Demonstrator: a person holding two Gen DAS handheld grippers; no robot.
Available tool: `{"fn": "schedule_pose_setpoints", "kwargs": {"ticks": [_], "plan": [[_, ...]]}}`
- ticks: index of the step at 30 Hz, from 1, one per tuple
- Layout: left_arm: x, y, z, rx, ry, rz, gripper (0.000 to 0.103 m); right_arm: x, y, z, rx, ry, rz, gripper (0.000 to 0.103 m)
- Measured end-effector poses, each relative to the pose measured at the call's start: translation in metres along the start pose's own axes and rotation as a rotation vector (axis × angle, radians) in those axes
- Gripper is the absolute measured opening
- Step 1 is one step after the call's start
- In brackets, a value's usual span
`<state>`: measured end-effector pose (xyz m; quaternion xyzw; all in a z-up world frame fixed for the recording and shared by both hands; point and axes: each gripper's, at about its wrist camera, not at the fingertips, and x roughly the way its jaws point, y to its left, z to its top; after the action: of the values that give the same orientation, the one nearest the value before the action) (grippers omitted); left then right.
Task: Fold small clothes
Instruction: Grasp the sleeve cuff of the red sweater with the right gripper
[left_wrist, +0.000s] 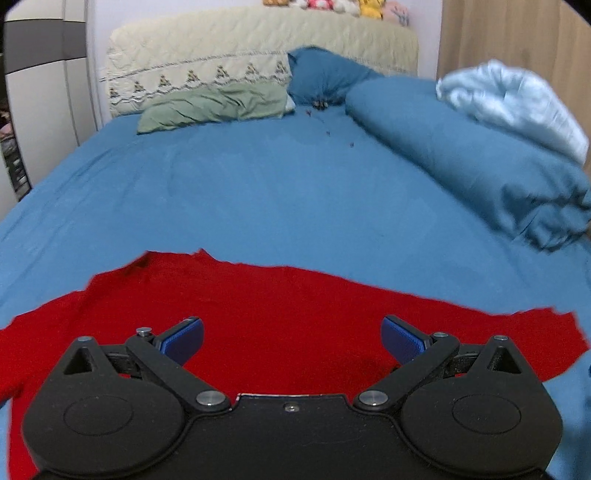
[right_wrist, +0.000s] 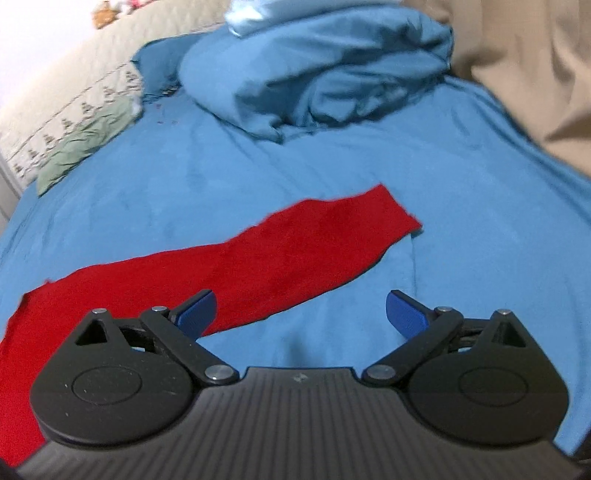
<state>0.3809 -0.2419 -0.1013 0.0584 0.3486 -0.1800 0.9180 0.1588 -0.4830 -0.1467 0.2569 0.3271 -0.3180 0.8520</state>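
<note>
Garment (left_wrist: 280, 314), red, is lying flat on the blue bed sheet (left_wrist: 258, 192); left gripper (left_wrist: 291, 338) and right gripper (right_wrist: 300, 312) are hovering wide open, holding nothing. Pinching 2 edge points evenly should be keeping folds square.

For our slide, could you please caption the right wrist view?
Open right hand-held gripper poised over a red garment spread flat on the blue bedsheet.

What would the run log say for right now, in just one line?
left claw: open, over red garment | right claw: open, empty, beside sleeve | garment: flat on blue bed sheet, not yet folded
</note>
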Motion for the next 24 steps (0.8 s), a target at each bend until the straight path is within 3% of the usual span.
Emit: {"fn": "schedule_pose_setpoints", "kwargs": {"ticks": [3, 7, 9, 12, 17, 19, 24], "plan": [[0.04, -0.006, -0.007, 0.021, 0.031, 0.007, 0.103, 0.041, -0.01, -0.005, 0.036, 0.0, -0.003, 0.102], [0.083, -0.004, -0.018, 0.017, 0.095, 0.0, 0.103, 0.081, -0.02, -0.009, 0.09, -0.011, -0.009, 0.084], [0.099, -0.001, -0.024, 0.002, 0.126, -0.006, 0.103, 0.088, -0.022, -0.011, 0.098, -0.06, -0.024, 0.082], [0.117, 0.003, -0.032, -0.018, 0.169, -0.012, 0.103, 0.093, -0.021, -0.01, 0.097, -0.107, -0.05, 0.07], [0.125, 0.004, -0.038, -0.005, 0.185, -0.016, 0.103, 0.095, -0.02, -0.005, 0.093, -0.136, -0.074, 0.029], [0.129, 0.01, -0.034, -0.018, 0.194, -0.025, 0.103, 0.093, -0.018, -0.001, 0.088, -0.141, -0.078, 0.021], [0.123, 0.021, -0.025, -0.042, 0.173, -0.042, 0.103, 0.068, 0.007, 0.022, 0.05, -0.186, -0.02, 0.02]]}}
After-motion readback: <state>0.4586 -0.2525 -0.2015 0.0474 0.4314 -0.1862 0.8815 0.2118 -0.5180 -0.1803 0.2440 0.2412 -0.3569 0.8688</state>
